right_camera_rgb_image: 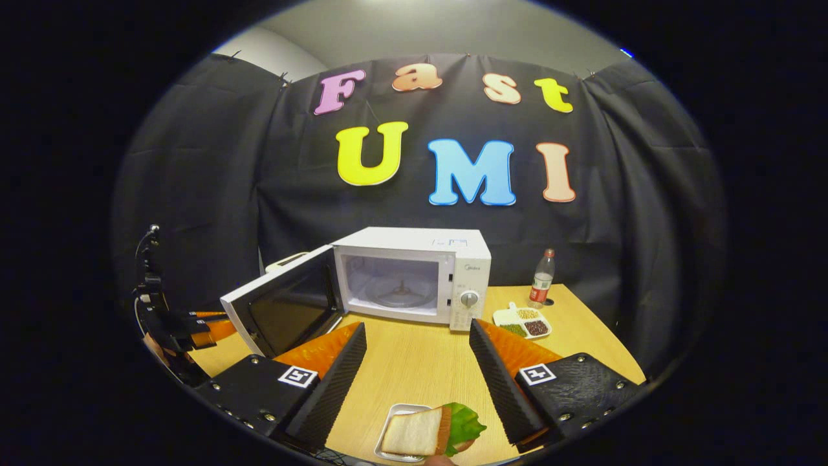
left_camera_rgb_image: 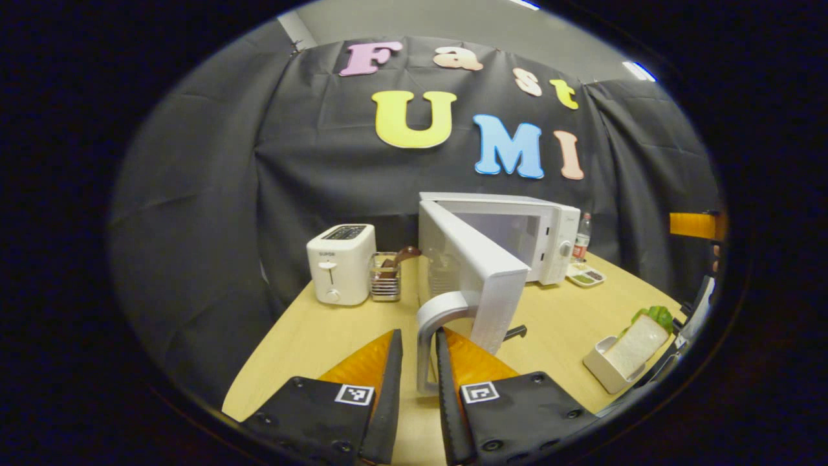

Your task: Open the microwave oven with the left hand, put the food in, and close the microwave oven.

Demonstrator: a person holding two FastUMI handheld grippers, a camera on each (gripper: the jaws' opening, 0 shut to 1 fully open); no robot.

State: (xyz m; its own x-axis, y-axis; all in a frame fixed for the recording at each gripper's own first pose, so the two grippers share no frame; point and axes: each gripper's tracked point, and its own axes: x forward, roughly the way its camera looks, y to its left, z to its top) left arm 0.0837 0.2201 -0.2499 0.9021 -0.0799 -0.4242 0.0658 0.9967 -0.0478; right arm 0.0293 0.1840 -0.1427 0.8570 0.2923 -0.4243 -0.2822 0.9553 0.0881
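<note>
The white microwave (right_camera_rgb_image: 414, 275) stands at the back of the bench (right_camera_rgb_image: 420, 362), door (right_camera_rgb_image: 284, 310) swung wide. The left claw (left_camera_rgb_image: 419, 362) is clamped on the door handle (left_camera_rgb_image: 430, 336). The right claw (right_camera_rgb_image: 417, 362) is spread apart above a sandwich (right_camera_rgb_image: 427, 428) in a small white tray (right_camera_rgb_image: 394, 414).

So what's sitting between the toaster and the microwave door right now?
In the left gripper view, a small clear holder with brown utensils stands on the table between the toaster and the open microwave door.
</note>
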